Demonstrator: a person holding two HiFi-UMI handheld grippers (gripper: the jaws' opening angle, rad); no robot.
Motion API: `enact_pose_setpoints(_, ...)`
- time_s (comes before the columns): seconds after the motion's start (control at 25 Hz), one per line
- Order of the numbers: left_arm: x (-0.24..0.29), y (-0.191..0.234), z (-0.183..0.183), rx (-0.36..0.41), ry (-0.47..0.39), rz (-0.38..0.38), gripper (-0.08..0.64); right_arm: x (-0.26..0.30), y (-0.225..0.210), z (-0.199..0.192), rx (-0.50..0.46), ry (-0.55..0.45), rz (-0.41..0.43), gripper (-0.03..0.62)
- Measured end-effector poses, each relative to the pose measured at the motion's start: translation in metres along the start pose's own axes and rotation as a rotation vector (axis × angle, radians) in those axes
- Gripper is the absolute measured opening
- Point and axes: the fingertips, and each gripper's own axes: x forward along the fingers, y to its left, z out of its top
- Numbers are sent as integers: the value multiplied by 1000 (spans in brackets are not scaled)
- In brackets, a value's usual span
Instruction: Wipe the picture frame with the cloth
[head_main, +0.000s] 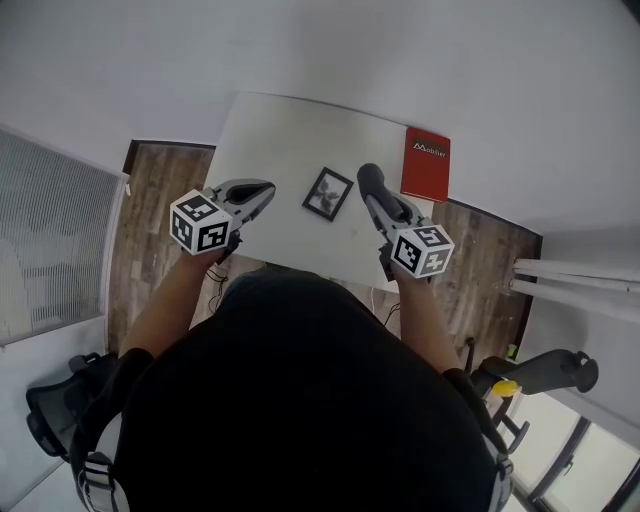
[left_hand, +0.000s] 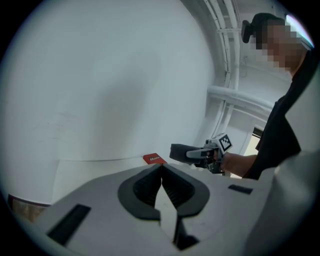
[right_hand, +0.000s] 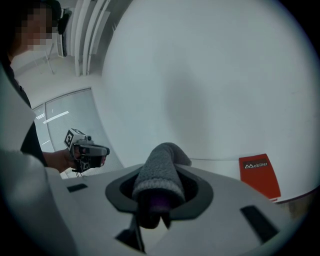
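Note:
A small black picture frame (head_main: 328, 193) lies flat on the white table (head_main: 280, 140), between my two grippers. My left gripper (head_main: 260, 190) hovers just left of the frame with its jaws pressed together and nothing in them, as the left gripper view (left_hand: 161, 172) also shows. My right gripper (head_main: 370, 180) is just right of the frame, shut on a grey cloth (right_hand: 161, 170) that sticks out past its jaws. The cloth (head_main: 368, 176) covers the fingertips in the head view. Neither gripper view shows the frame.
A red book (head_main: 426, 164) lies at the table's far right corner, also in the right gripper view (right_hand: 259, 175). White walls stand behind the table. Wooden floor shows on both sides, with a black chair (head_main: 60, 410) at lower left.

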Motion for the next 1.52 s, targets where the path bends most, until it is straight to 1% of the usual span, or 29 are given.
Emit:
enact_pose_setpoints(0.16,5,11,1,-13,-17,7,11,6,-8,-5,30,11,-11,107)
enact_pose_setpoints(0.32,15,21,-10,-39,-8,-5,11,11,-11,-6,16,36,-30,107)
enact_pose_setpoints(0.4,21,32,-13,-33,3,-3,11,20,-15,-3,10,49,-42,107)
enact_pose_setpoints(0.6,34,73,-26,35,55,25,11,56,-30,-7,-9,126,-63,106)
enact_pose_setpoints(0.84,39,101,-53,-5,81,9,11,92,-41,-30,-45,232,-82,106)
enact_pose_setpoints(1.0,47,114,-76,15,116,-11,11,113,-50,-42,-60,289,-93,106)
enact_pose_setpoints(1.32,71,118,-119,35,181,-71,11,141,-62,-70,-100,405,-108,106)
enact_pose_setpoints(1.52,86,114,-147,88,239,-120,11,157,-78,-94,-105,481,-117,107)
